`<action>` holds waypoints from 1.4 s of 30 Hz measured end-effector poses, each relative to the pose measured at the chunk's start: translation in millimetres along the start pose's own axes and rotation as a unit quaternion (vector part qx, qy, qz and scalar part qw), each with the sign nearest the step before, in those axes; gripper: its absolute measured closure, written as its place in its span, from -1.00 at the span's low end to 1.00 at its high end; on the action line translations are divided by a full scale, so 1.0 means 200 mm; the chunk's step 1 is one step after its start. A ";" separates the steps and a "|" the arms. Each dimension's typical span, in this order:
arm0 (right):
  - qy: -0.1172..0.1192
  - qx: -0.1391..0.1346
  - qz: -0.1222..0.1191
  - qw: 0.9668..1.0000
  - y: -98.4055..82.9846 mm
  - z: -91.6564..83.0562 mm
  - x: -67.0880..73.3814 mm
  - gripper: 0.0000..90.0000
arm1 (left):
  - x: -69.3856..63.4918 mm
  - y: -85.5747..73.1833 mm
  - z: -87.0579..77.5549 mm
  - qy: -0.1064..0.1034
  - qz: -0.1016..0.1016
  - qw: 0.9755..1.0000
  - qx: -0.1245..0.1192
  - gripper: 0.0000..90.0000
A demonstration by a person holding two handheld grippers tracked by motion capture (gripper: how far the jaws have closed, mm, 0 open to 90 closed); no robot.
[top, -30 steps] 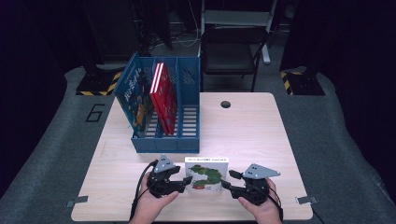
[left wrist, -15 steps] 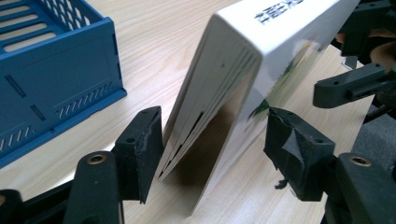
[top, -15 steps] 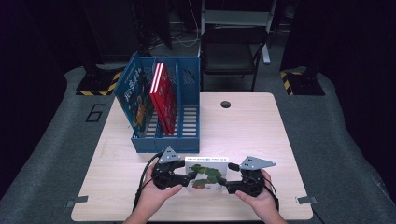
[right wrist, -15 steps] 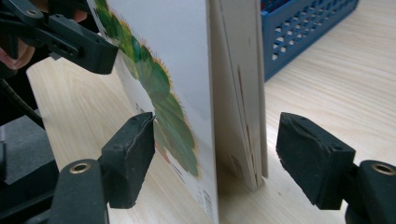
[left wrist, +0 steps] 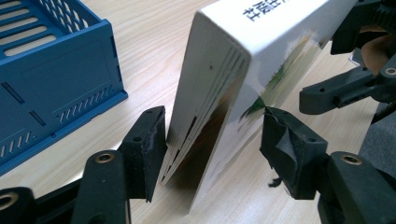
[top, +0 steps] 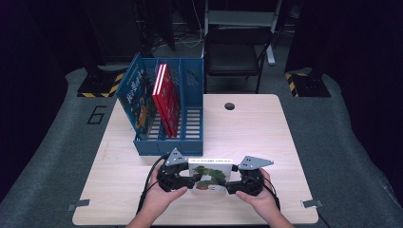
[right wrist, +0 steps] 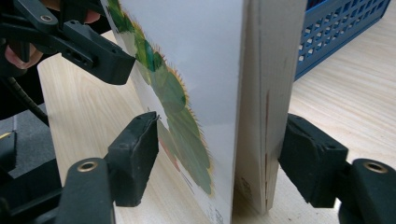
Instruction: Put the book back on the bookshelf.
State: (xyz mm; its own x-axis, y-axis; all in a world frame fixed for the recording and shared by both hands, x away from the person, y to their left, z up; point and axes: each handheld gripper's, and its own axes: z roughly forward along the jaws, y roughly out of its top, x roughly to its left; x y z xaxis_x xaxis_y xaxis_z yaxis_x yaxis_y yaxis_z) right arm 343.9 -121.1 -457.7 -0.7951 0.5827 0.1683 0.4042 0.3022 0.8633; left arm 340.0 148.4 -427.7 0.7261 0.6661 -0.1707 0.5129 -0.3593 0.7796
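Note:
A white picture book (top: 209, 173) with a green caterpillar on its cover stands on its long edge near the table's front, leaning a little. My left gripper (top: 190, 178) straddles its left end. In the left gripper view the pads (left wrist: 149, 140) lie against the page side and the cover of the book (left wrist: 233, 56). My right gripper (top: 230, 183) straddles the right end. Its pads (right wrist: 140, 144) touch the cover and back of the book (right wrist: 201, 46). Both pairs of jaws have just been closing on it.
A blue slotted file rack (top: 166, 145) stands just behind the book, holding an upright red book (top: 166, 97) and a blue one (top: 135, 95). Its front wall (left wrist: 56, 79) is close to the left jaws. A cable hole (top: 229, 105) marks the far table; a chair (top: 233, 52) stands beyond.
The book has been tipped up from a flatter lean to nearly upright. Both hands shifted slightly toward the table's front, the right one closing in on the book's end.

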 end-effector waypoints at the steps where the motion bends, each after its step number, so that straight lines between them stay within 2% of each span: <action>1: -0.001 -0.001 0.000 1.000 0.00 0.00 0.00 -0.26 | -0.01 0.00 0.00 0.002 0.000 1.000 0.001 -0.04; 4: -0.007 -0.005 0.002 1.000 0.01 0.00 0.00 -0.23 | -0.01 0.00 -0.01 0.006 0.008 1.000 0.003 0.05; 8: -0.009 -0.013 -0.007 1.000 0.02 0.00 0.01 -0.13 | -0.03 0.00 -0.01 0.011 0.022 1.000 0.008 0.13; 9: -0.012 -0.013 -0.006 1.000 0.03 0.00 0.01 -0.11 | -0.03 0.01 -0.02 0.017 0.028 0.999 0.009 0.16; 10: -0.012 -0.013 -0.008 1.000 0.03 0.00 0.01 -0.08 | -0.04 0.00 -0.02 0.022 0.026 0.999 0.006 0.19; 12: -0.010 -0.017 -0.013 1.000 0.03 0.00 0.01 -0.01 | -0.03 0.01 -0.02 0.019 0.028 0.999 0.013 0.24; 20: -0.008 -0.012 -0.022 1.000 0.04 -0.01 0.01 0.04 | -0.05 0.01 -0.03 0.030 0.050 0.998 0.025 0.31; 24: -0.003 -0.013 -0.029 0.999 0.03 -0.02 0.01 0.09 | -0.05 0.01 -0.03 0.026 0.050 0.998 0.026 0.30; 28: 0.006 -0.015 -0.027 1.000 0.02 -0.02 0.00 0.11 | -0.04 0.03 -0.04 0.004 0.026 1.000 0.010 0.19; 31: 0.007 -0.015 -0.023 1.000 0.01 -0.02 -0.01 0.11 | -0.05 0.05 -0.06 0.005 0.032 0.999 0.007 0.16; 34: 0.008 -0.011 -0.020 1.000 0.00 -0.02 -0.02 0.10 | -0.06 0.07 -0.07 0.007 0.045 0.999 0.014 0.15; 37: 0.008 -0.007 -0.017 1.000 -0.01 -0.02 -0.02 0.10 | -0.06 0.08 -0.07 0.000 0.046 0.999 0.014 0.13; 39: 0.002 -0.005 -0.012 1.000 -0.02 -0.02 -0.02 0.09 | -0.06 0.10 -0.08 -0.008 0.033 0.999 0.011 0.05; 42: 0.005 0.000 -0.014 1.000 -0.03 -0.01 -0.04 0.09 | -0.06 0.12 -0.09 -0.005 0.042 0.999 0.010 -0.02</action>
State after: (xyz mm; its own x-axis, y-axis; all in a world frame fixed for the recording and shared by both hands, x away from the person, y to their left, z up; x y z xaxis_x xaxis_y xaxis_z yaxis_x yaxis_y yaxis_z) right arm 346.3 -128.9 -462.8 -0.8099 0.5674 0.1488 0.3819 0.3176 0.8679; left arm 335.5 144.3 -395.2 0.7712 0.6268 -0.1109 0.4593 -0.4272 0.7788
